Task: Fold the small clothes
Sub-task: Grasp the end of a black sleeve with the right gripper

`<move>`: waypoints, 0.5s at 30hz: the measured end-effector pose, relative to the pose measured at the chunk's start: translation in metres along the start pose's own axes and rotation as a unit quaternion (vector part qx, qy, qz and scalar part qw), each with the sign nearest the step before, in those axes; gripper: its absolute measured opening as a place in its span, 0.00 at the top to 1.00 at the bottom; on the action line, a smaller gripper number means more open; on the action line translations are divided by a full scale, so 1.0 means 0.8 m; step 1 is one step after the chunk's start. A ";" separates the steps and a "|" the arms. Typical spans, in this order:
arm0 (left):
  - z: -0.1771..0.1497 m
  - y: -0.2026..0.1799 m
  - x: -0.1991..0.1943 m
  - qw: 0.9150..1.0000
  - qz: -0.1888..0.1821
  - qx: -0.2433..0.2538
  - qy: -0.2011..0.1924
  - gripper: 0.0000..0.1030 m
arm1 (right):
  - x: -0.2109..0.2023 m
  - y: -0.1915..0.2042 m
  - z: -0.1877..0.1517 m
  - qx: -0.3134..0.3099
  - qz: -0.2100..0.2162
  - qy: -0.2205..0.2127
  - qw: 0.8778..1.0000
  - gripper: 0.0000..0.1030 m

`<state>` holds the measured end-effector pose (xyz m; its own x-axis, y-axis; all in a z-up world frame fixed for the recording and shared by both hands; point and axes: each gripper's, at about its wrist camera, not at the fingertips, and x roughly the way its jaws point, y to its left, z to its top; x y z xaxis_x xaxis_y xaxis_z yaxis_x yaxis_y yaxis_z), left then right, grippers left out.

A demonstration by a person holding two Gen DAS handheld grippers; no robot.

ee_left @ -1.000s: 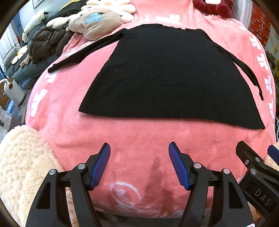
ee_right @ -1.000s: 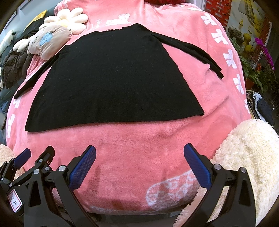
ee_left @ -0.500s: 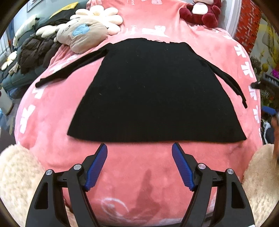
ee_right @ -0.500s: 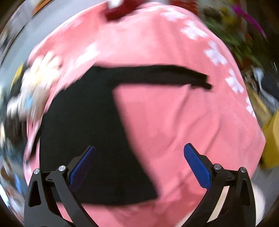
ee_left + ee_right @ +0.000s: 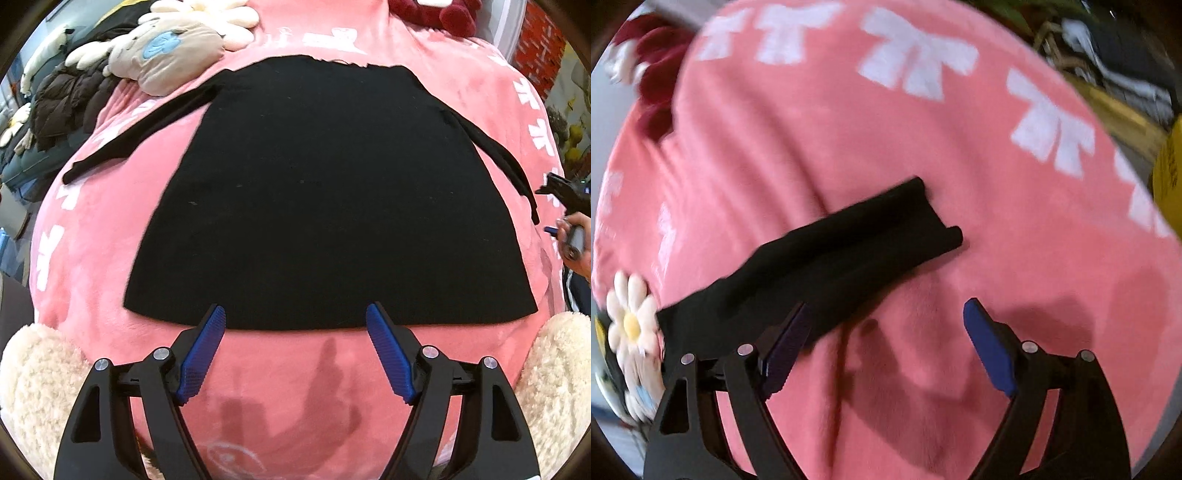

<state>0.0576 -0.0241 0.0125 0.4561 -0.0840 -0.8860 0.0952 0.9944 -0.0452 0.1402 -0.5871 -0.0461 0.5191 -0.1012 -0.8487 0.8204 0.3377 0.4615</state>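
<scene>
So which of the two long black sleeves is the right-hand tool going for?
The sleeve lying just ahead of the right gripper, its cuff toward the white bows. The other sleeve, by the beige plush toy, has no gripper near it.

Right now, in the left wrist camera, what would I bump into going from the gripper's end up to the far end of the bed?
Left gripper → bare pink blanket → bottom hem of the black top → its neckline → white print on the blanket → dark red plush toy.

1 blk top (image 5: 325, 192), 1 pink blanket (image 5: 92, 258), 2 grippers (image 5: 295, 354), 3 plushies (image 5: 173, 55)
</scene>
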 end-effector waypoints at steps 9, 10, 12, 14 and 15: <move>0.016 -0.015 0.008 1.000 -0.013 0.007 0.009 0.26 | 0.031 0.002 0.022 0.027 0.015 -0.003 1.000 0.90; 0.016 -0.015 0.009 1.000 -0.010 0.013 0.008 0.26 | 0.022 0.006 0.023 0.026 0.024 -0.016 0.999 0.96; 0.016 -0.014 0.012 1.000 -0.005 0.018 0.006 0.26 | -0.004 0.016 0.027 0.024 0.052 -0.048 0.997 0.97; 0.015 -0.009 0.013 1.000 -0.007 0.017 0.007 0.26 | -0.032 0.037 0.029 0.015 0.087 -0.071 0.994 0.97; 0.015 -0.006 0.013 1.000 -0.008 0.014 0.008 0.26 | -0.051 0.058 0.029 0.001 0.114 -0.082 0.990 0.97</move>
<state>0.0723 -0.0306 0.0086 0.4406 -0.0989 -0.8922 0.1270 0.9908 -0.0470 0.1627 -0.5887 0.0163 0.7233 -0.1730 -0.6685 0.6771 0.3677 0.6375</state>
